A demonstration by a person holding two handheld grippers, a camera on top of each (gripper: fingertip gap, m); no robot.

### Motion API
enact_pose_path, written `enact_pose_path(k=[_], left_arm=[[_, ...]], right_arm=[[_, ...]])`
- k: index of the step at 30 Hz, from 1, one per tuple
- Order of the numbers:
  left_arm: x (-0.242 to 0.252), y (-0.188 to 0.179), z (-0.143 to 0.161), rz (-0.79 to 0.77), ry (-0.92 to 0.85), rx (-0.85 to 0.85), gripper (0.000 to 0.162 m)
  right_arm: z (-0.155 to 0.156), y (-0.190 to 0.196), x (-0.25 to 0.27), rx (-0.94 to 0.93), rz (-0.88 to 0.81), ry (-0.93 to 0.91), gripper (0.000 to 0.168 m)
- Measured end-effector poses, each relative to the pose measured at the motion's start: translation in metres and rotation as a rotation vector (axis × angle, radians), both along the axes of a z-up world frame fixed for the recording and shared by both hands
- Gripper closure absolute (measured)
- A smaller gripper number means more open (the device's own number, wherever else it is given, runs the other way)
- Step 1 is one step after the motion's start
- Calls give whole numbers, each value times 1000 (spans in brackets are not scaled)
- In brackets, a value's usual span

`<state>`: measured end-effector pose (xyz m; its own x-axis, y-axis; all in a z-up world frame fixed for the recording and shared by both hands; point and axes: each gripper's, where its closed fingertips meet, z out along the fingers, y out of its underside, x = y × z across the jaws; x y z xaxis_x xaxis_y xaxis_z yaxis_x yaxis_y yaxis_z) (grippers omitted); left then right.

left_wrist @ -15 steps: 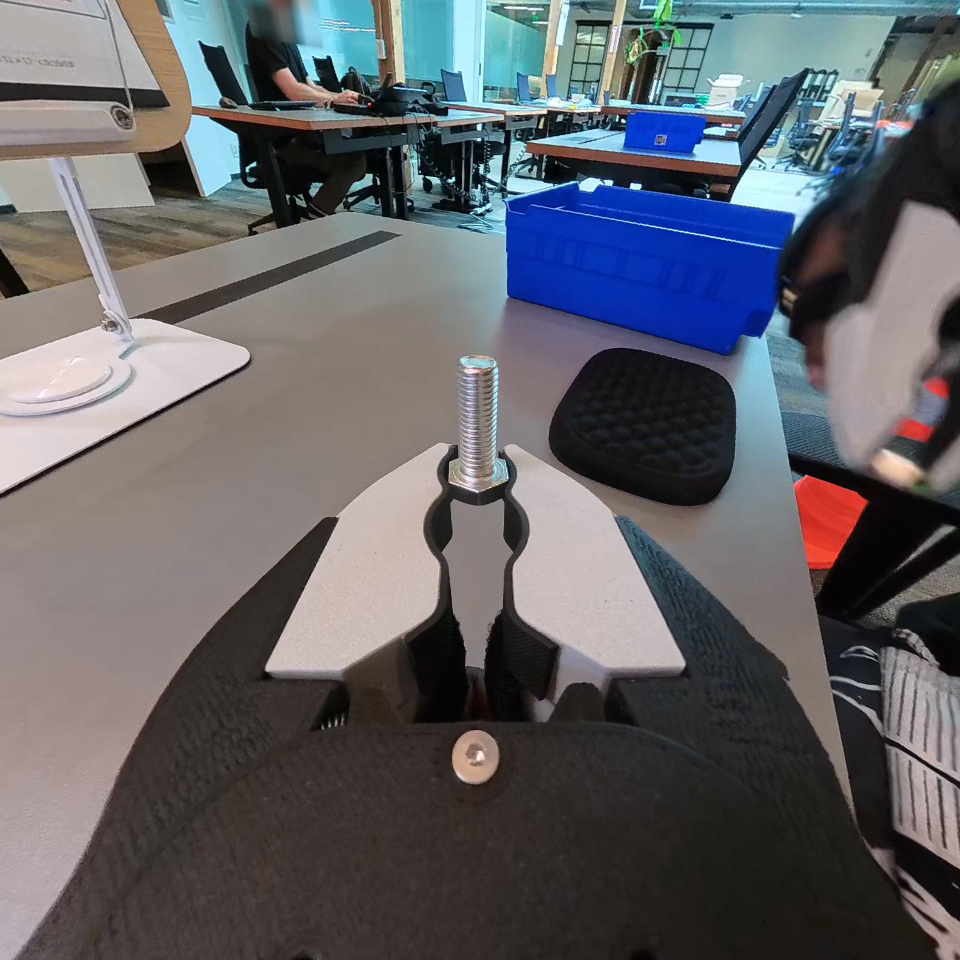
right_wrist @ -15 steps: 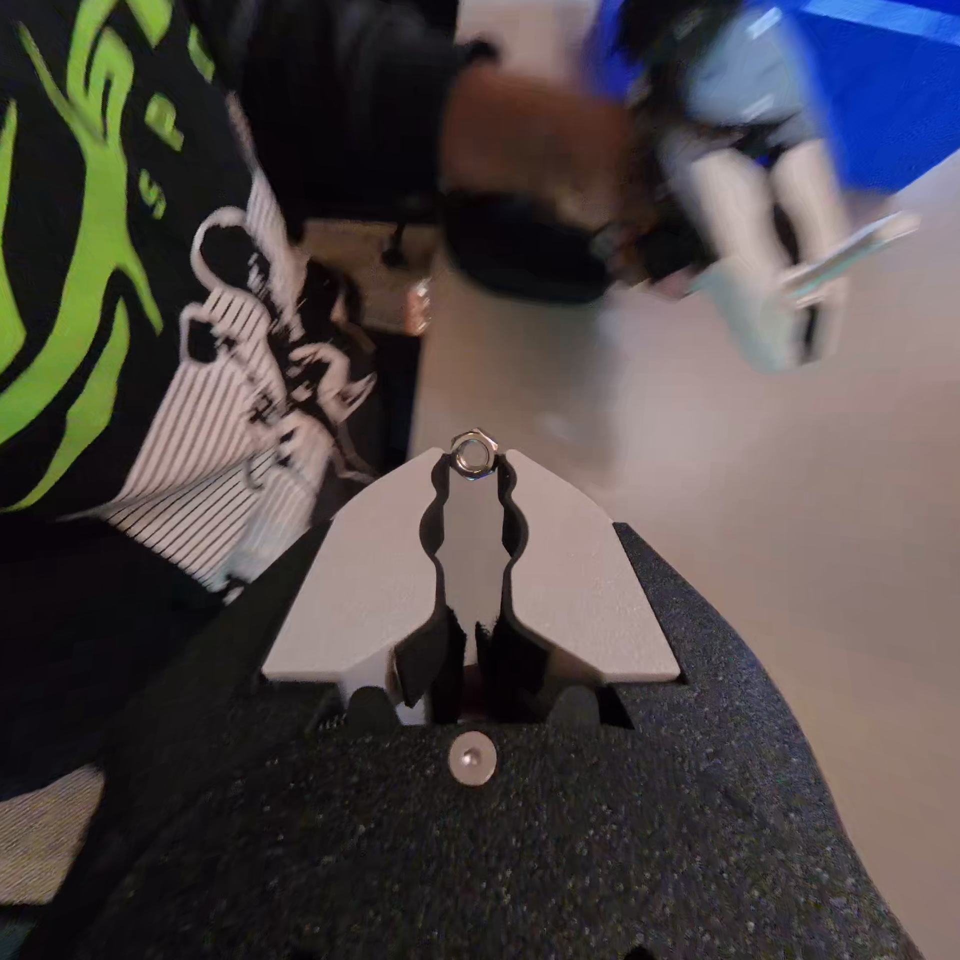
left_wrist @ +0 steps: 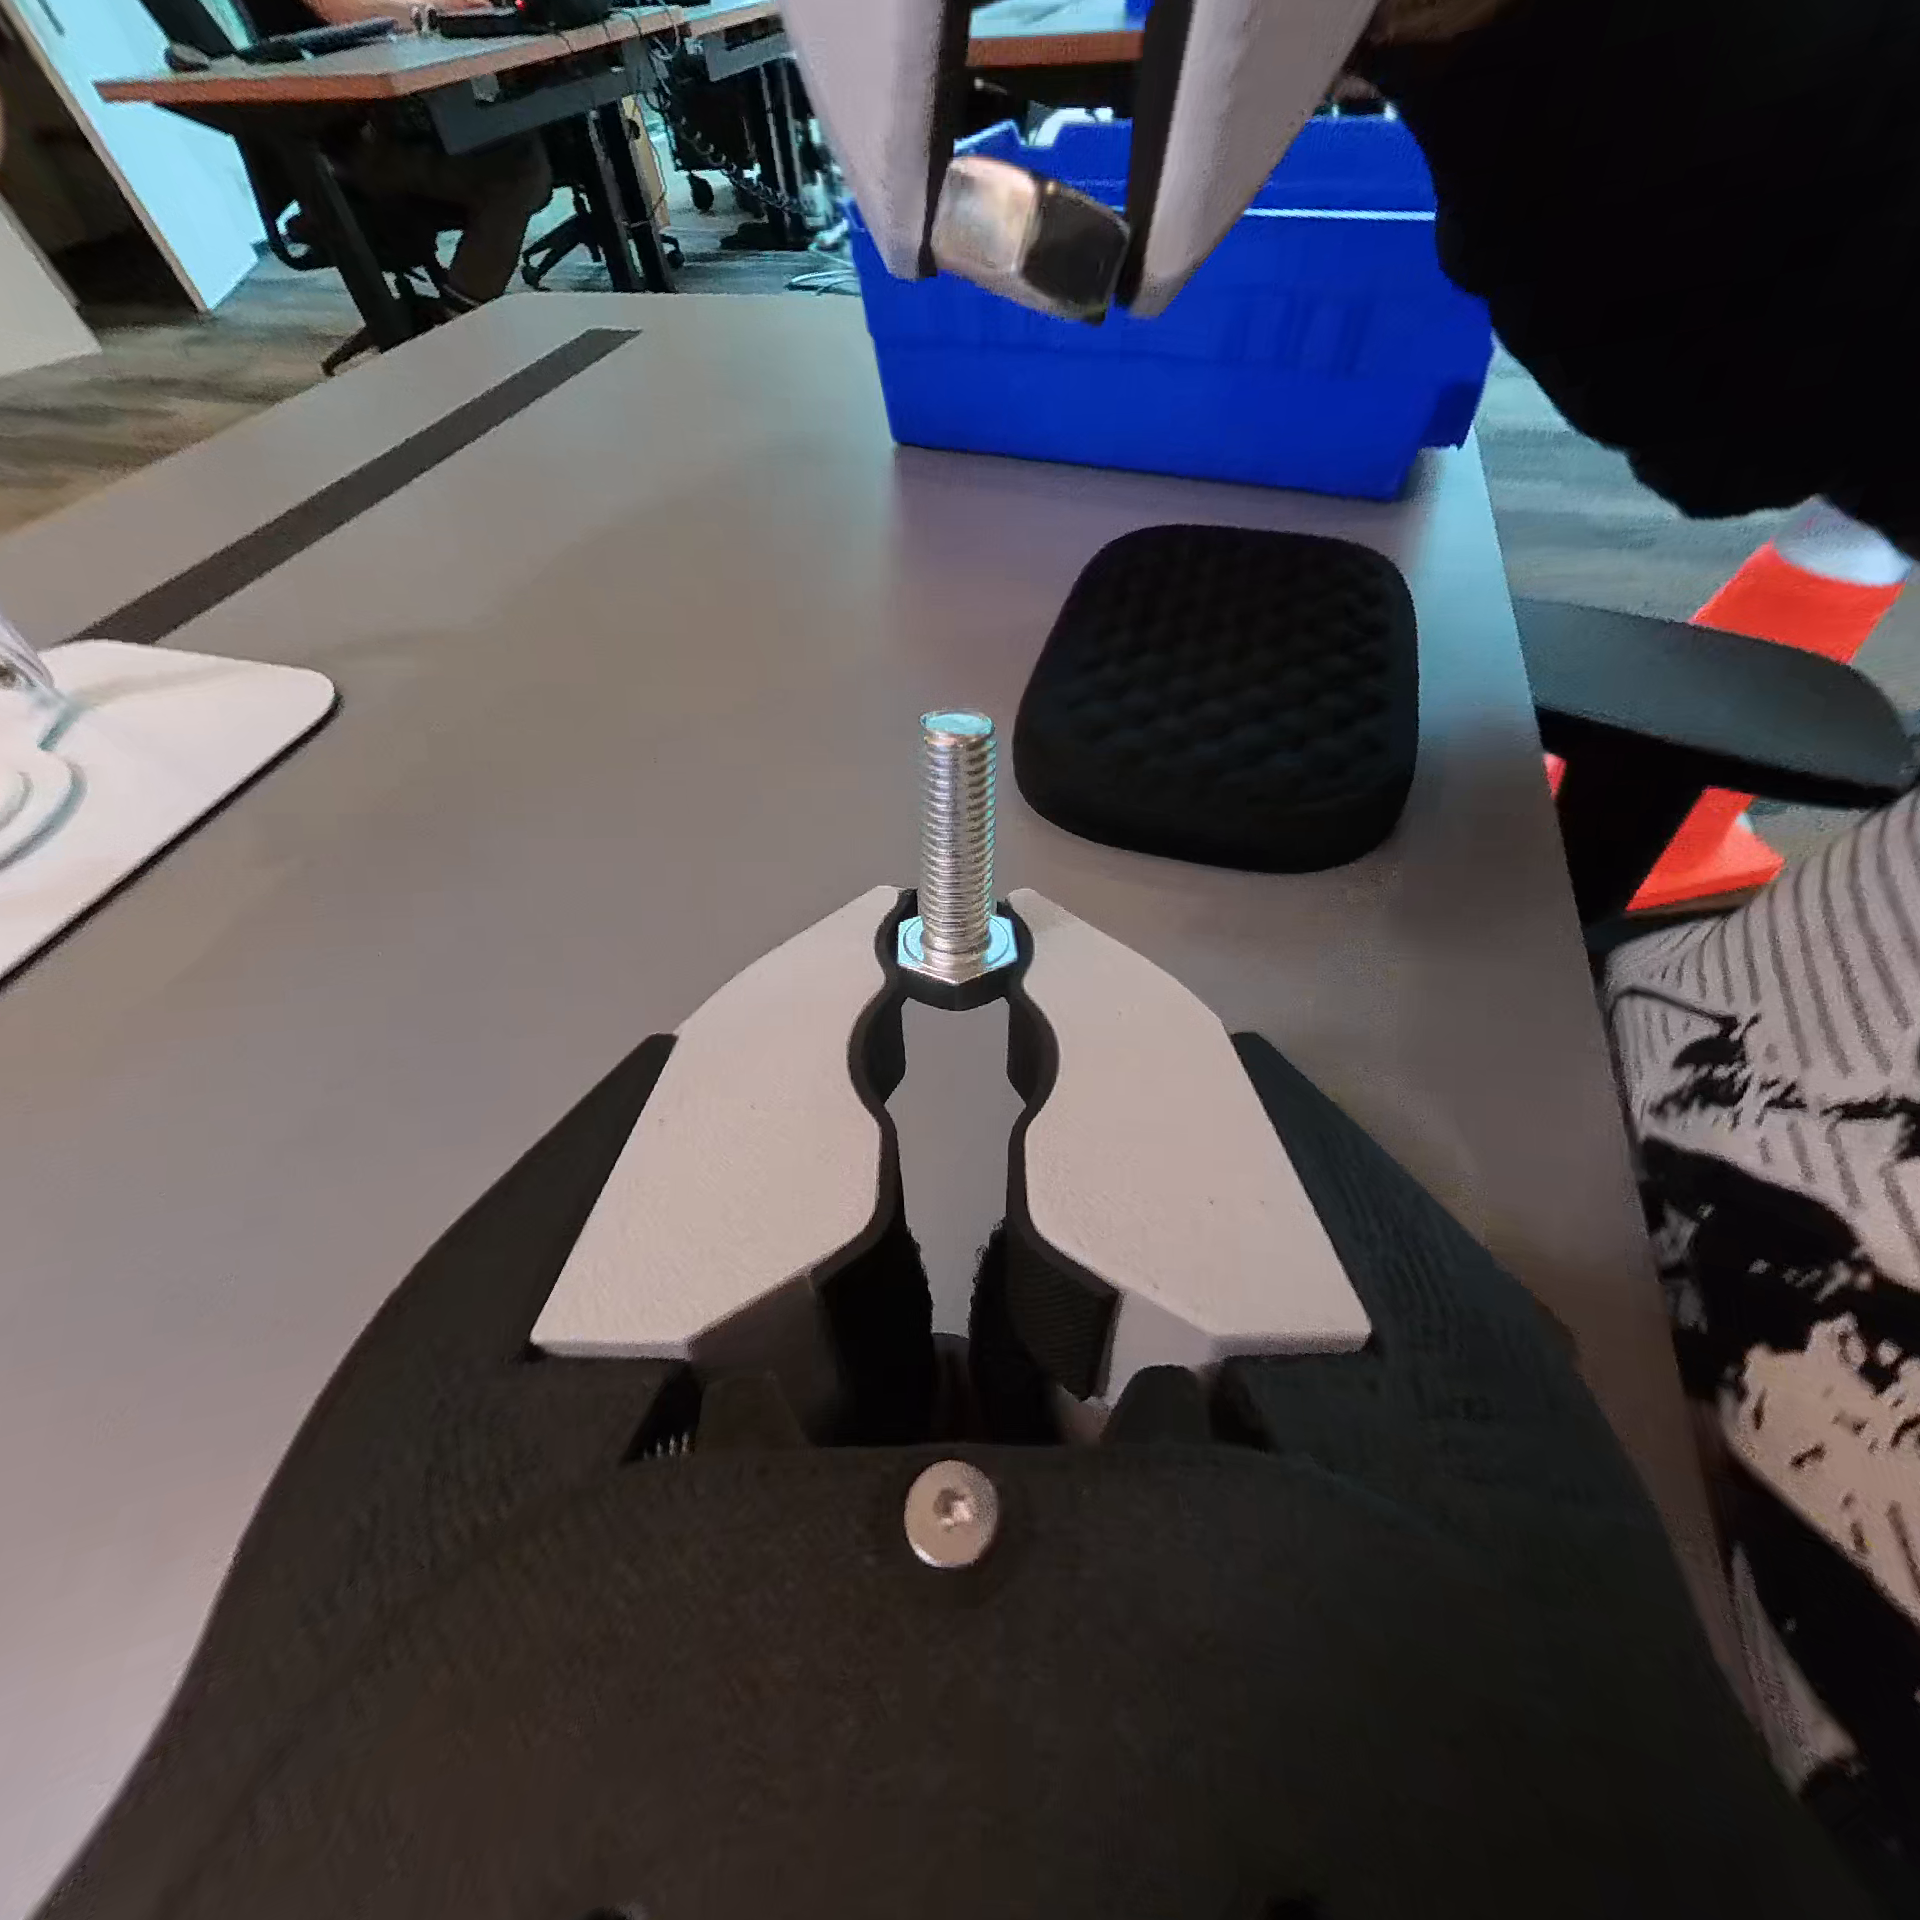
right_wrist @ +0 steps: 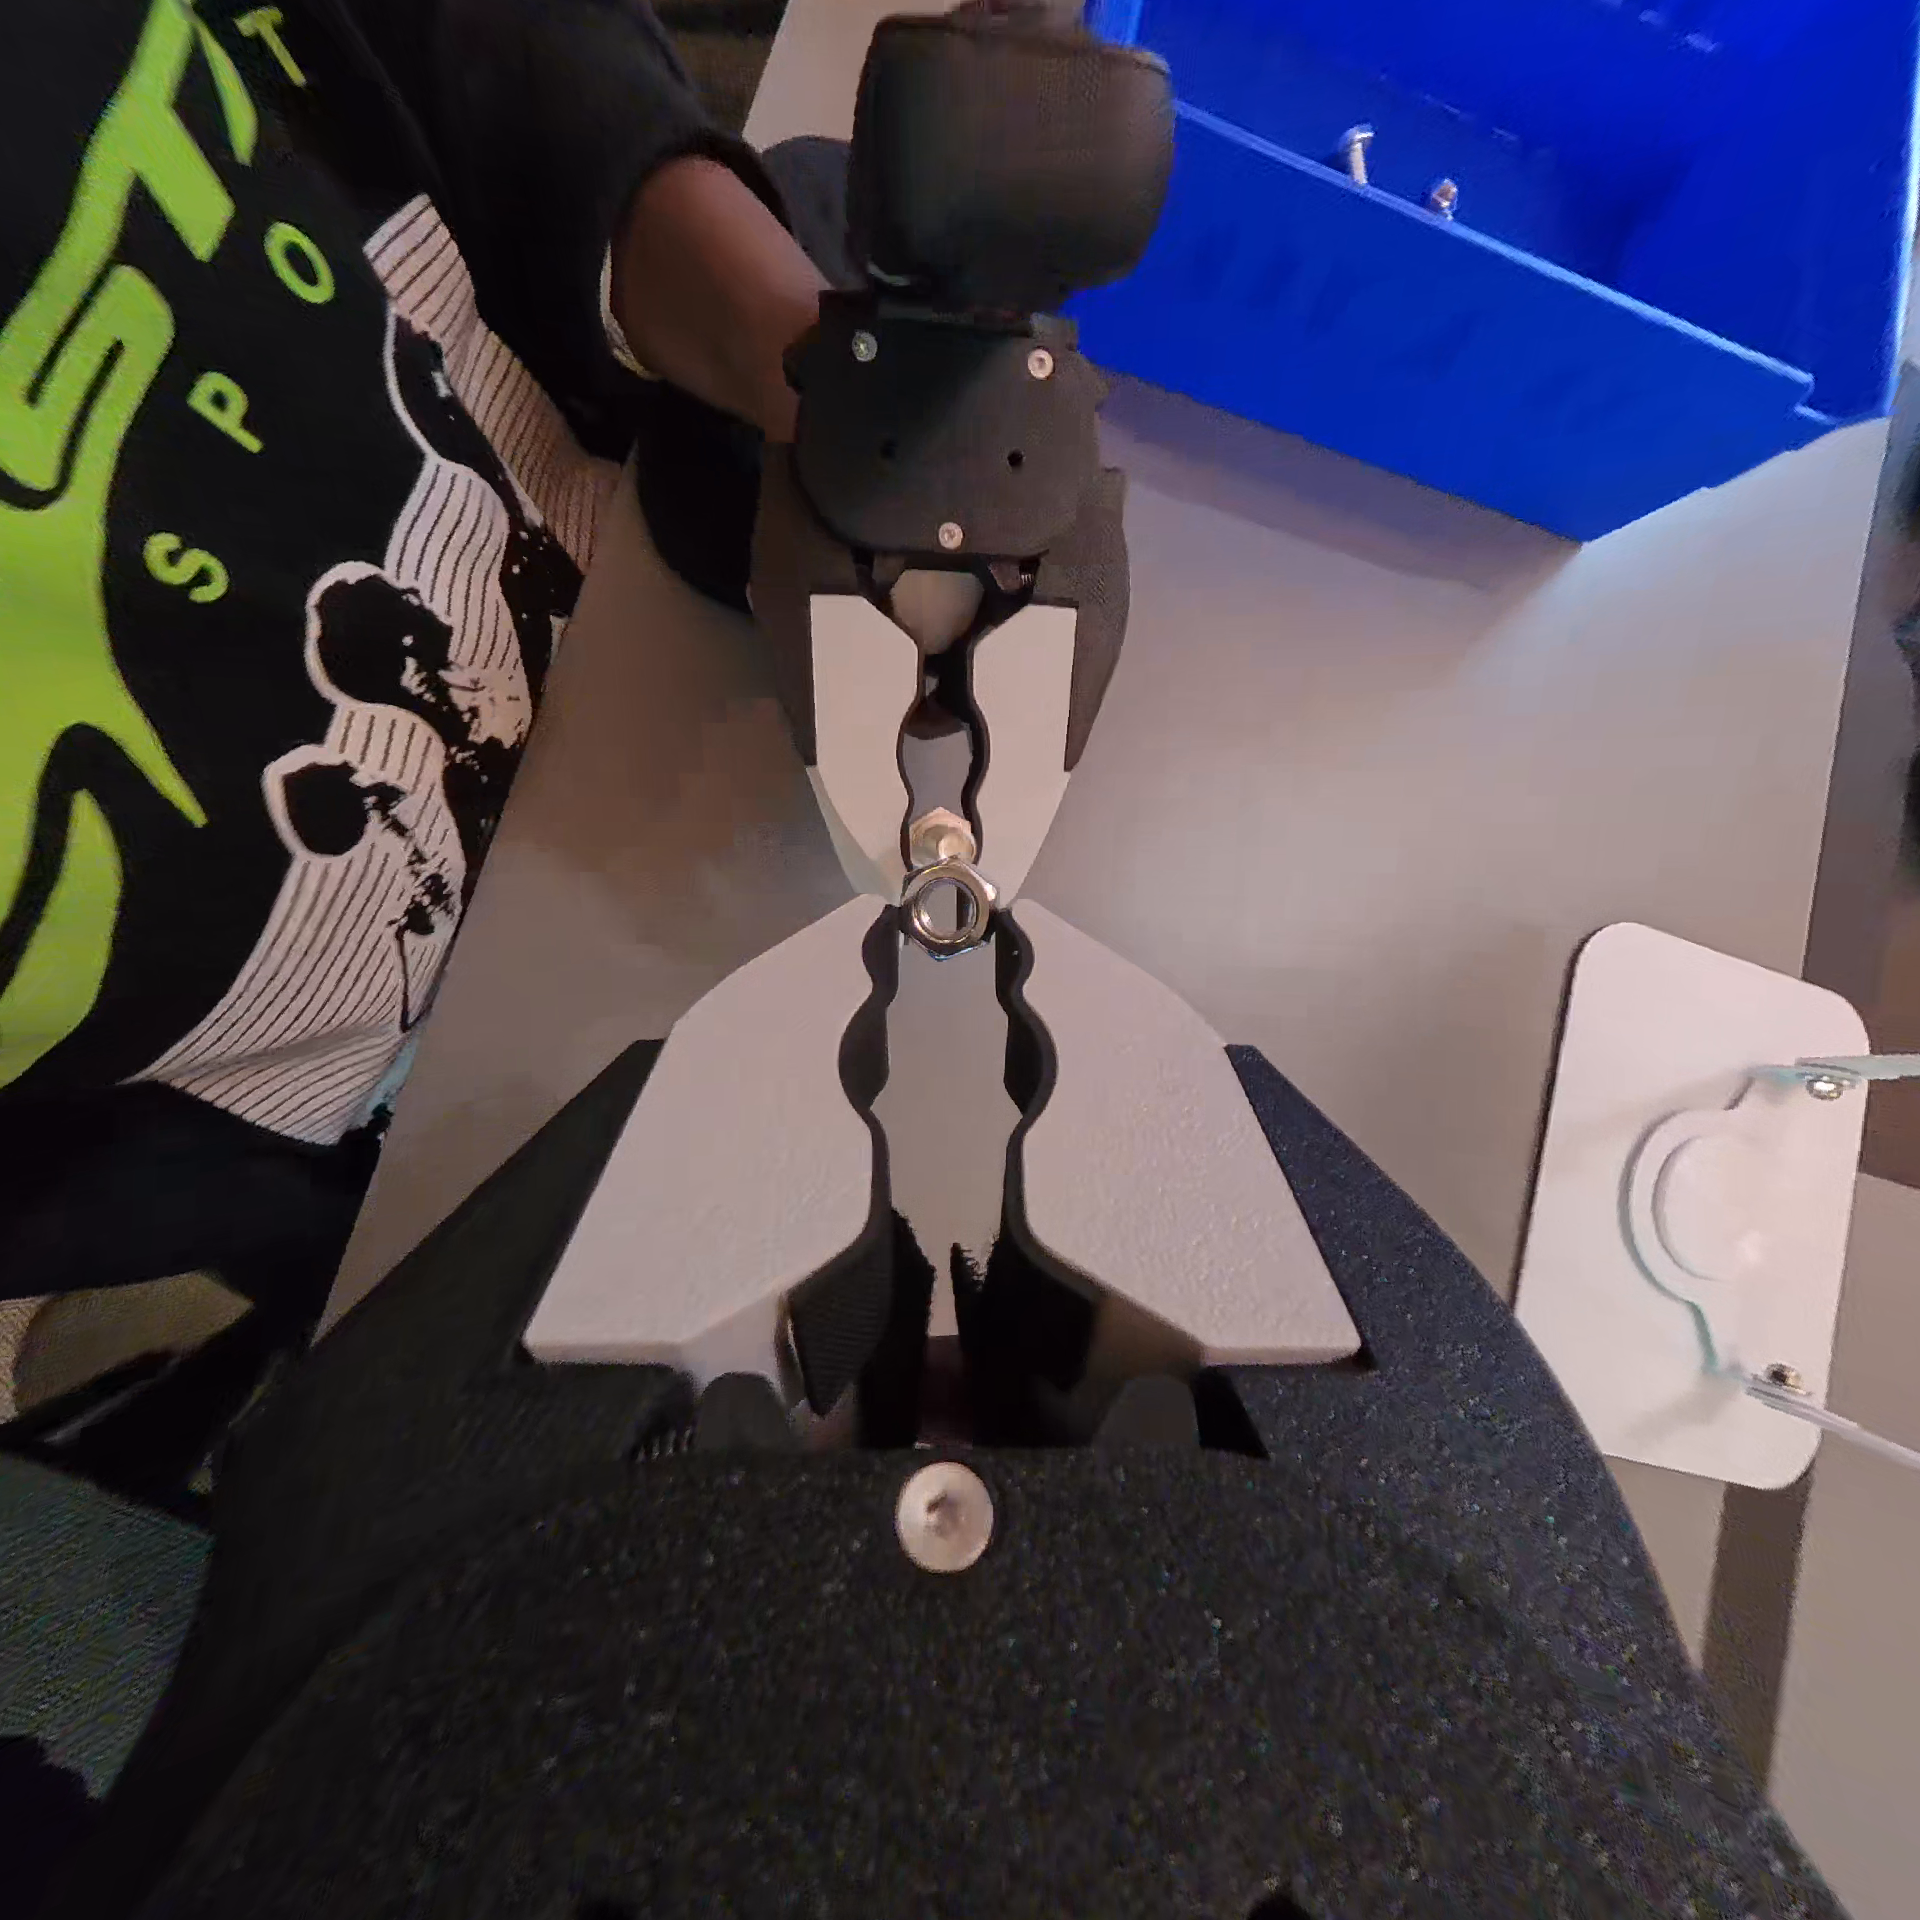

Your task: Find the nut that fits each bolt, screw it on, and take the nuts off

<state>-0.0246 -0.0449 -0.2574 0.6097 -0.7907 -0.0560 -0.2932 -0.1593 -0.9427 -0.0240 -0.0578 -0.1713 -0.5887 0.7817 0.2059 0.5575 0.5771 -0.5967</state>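
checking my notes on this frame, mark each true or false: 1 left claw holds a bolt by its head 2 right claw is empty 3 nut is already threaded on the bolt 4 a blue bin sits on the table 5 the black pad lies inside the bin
1. The left claw grips the bolt by its hex head: true.
2. The right claw is empty: false, it is shut on a nut.
3. The nut is threaded on: false, it hangs apart, above the bolt's tip.
4. A blue bin sits on the table: true.
5. The black pad lies in the bin: false, on the table beside it.
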Motion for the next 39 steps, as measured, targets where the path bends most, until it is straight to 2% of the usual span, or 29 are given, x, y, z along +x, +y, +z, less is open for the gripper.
enact_pose_path(k=[3,6,10,18,23,26,28,32,36,39], left_arm=[[2,-2,-1,-3,34,36,147],[5,-3,-8,-28,53,-14,147],[7,-1,-6,-58,13,-55,147],[11,0,-3,-128,-47,-98,147],[20,2,2,-220,-38,-90,147],[29,-3,-4,-289,-94,-118,147],[34,-9,-9,-324,-110,-160,147],[36,-17,-11,-361,-81,-140,147],[33,-19,-8,-371,-121,-172,147],[30,-19,-4,-372,-148,-171,147]], right_arm=[[2,-20,5,61,9,39,150],[3,-36,11,13,19,71,150],[-1,-23,6,-6,-19,83,150],[-5,2,-7,-20,13,36,150],[-11,14,-1,-9,-8,3,150],[-16,14,0,8,-7,-5,150],[-18,11,-1,48,19,-17,150],[-25,-4,-2,72,123,-70,150],[-37,-5,6,163,211,-200,150],[-32,-8,5,125,246,-207,150]])
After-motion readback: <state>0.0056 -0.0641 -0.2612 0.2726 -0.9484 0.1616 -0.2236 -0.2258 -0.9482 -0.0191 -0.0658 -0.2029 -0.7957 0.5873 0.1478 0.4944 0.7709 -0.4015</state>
